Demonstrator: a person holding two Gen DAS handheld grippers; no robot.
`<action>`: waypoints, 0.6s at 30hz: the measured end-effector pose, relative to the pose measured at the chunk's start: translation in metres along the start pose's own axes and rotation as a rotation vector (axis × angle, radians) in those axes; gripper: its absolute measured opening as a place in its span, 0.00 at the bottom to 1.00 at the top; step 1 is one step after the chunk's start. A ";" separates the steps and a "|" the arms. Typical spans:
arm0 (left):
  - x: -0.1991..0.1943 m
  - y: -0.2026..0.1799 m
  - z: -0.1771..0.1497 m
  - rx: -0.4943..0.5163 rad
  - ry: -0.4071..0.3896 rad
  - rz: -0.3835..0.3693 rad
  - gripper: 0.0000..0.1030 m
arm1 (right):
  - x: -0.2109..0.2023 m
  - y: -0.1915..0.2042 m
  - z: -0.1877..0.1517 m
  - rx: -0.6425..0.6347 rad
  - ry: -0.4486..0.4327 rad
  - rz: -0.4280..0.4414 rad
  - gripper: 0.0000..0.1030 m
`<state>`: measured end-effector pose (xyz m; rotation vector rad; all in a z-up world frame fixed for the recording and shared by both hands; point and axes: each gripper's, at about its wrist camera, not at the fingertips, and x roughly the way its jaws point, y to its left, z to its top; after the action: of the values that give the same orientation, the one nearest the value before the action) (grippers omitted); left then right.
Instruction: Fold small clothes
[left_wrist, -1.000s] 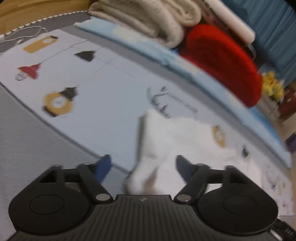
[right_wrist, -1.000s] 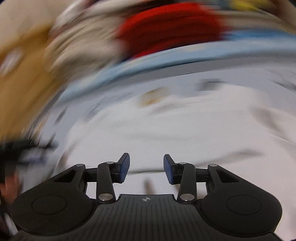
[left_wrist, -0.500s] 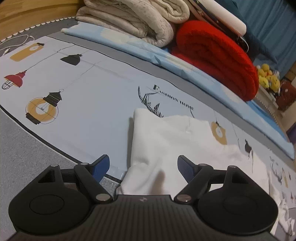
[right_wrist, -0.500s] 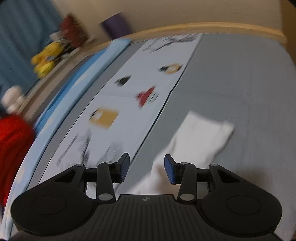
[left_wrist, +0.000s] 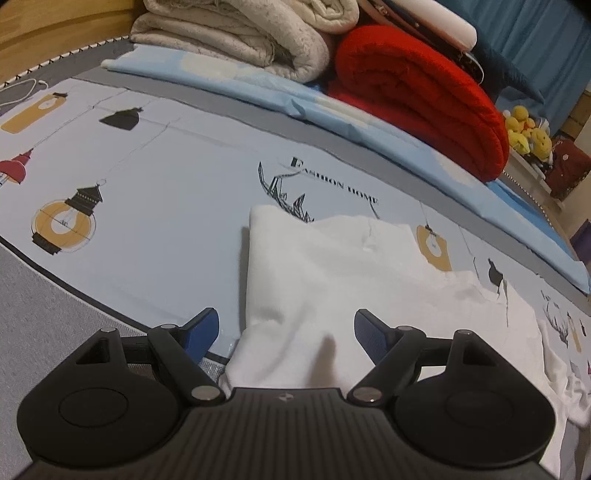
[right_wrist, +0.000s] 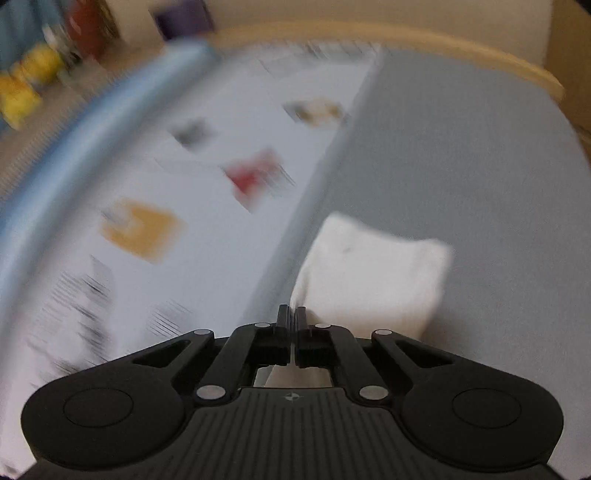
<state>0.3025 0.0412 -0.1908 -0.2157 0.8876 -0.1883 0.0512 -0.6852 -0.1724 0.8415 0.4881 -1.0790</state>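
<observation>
A small white garment (left_wrist: 332, 273) lies spread on the pale blue printed sheet (left_wrist: 166, 192), its near part running under my left gripper (left_wrist: 286, 330). The left gripper is open, its blue pads either side of the cloth, not gripping it. In the blurred right wrist view, my right gripper (right_wrist: 291, 317) is shut, its jaws pressed together on the edge of the white garment (right_wrist: 373, 273), whose loose end lies ahead on the grey mattress (right_wrist: 461, 166).
A folded beige blanket (left_wrist: 251, 33) and a red rolled blanket (left_wrist: 424, 92) lie at the back on a light blue pad. Yellow plush toys (left_wrist: 524, 125) sit at far right. A wooden bed edge (right_wrist: 443, 40) bounds the mattress.
The right gripper swung round from the blankets to the garment's other end and closed from open to shut on the cloth. The left gripper stayed open and barely moved.
</observation>
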 end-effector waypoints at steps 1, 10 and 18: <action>-0.002 0.000 0.001 -0.003 -0.007 0.002 0.82 | -0.016 0.003 0.007 0.002 -0.059 0.080 0.01; -0.004 -0.001 0.000 0.000 -0.005 -0.002 0.82 | -0.053 -0.123 -0.002 0.176 -0.217 0.075 0.15; 0.002 -0.003 -0.003 0.009 0.012 -0.008 0.82 | -0.031 -0.212 -0.031 0.307 -0.083 -0.081 0.40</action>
<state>0.3018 0.0373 -0.1934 -0.2097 0.8975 -0.2011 -0.1533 -0.6890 -0.2442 1.0472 0.2921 -1.2787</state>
